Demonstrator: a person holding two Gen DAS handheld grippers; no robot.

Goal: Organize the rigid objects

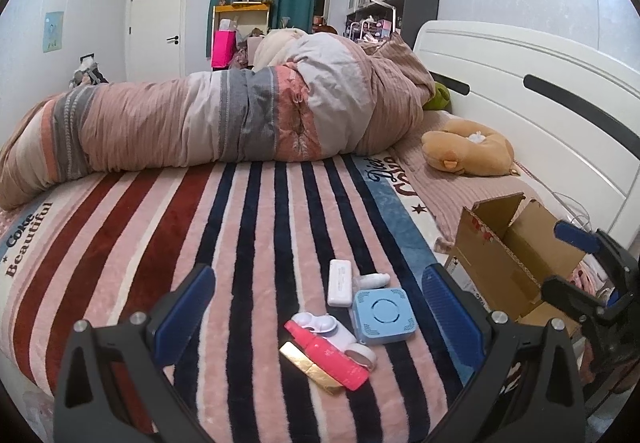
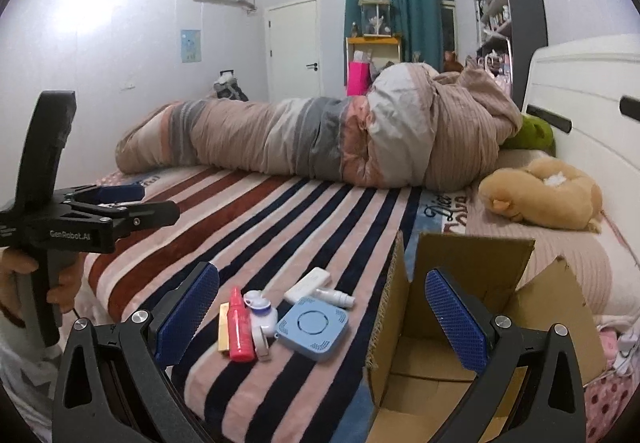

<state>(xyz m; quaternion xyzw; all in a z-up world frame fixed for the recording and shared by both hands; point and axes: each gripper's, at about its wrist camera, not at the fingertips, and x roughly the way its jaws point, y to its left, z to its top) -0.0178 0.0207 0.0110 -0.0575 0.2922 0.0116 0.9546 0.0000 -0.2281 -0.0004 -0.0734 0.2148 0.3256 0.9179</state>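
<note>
Two claws hang over the bed, each with its two blue-padded fingers spread wide and gripping nothing: the left claw [image 1: 318, 307] above a cluster of small things, the right claw [image 2: 322, 305] half over one cardboard box [image 2: 452, 327], which stands open with nothing visible inside, just right of the cluster. The cluster lies on the striped blanket [image 1: 248, 227]: one pink bottle [image 1: 328, 357], one gold bar [image 1: 310, 367], one roll of tape [image 1: 362, 359], one white lens case [image 1: 318, 323], one blue square box [image 1: 382, 315], one white case [image 1: 340, 282], and what may be a small white spray bottle [image 1: 374, 279]. Beyond lie one rolled quilt [image 1: 224, 123] and one tan plush toy [image 1: 468, 153].
</note>
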